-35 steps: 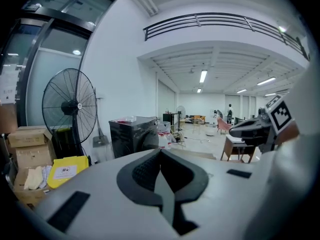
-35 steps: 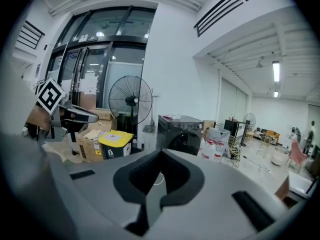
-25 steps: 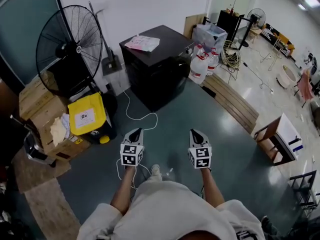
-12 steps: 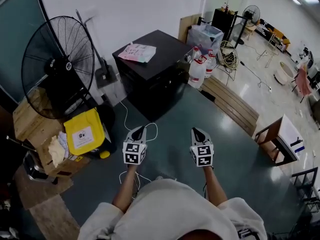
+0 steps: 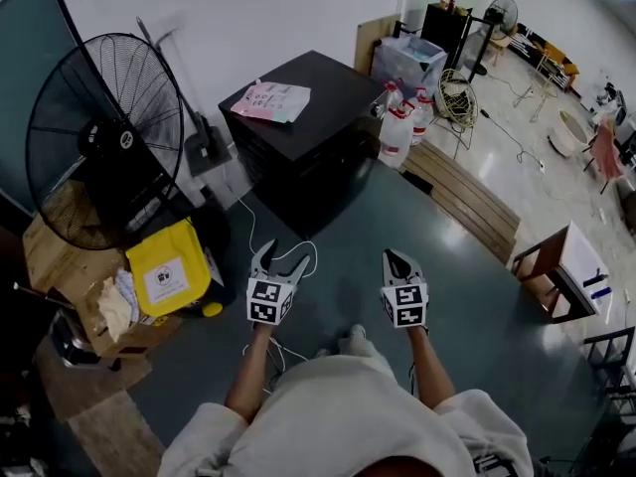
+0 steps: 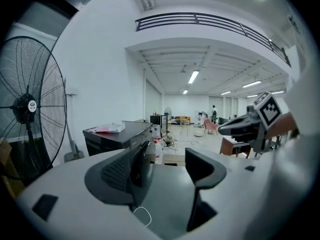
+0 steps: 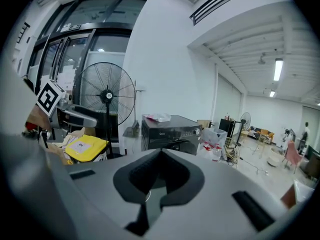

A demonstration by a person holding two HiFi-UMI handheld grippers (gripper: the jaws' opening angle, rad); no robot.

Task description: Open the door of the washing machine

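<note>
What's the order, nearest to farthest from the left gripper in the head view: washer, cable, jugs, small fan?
From the left gripper, whose jaws have just been opening, nothing between them:
1. Cable, floor just ahead.
2. Washer, straight ahead.
3. Jugs, right of washer.
4. Small fan, far back right.

I see a pale grey short-sleeved top [image 5: 338, 415]; my left claw [image 5: 281, 257] and right claw [image 5: 396, 260] are grey-and-black, each backed by a white cube [image 5: 266, 302] of black square markers.
</note>
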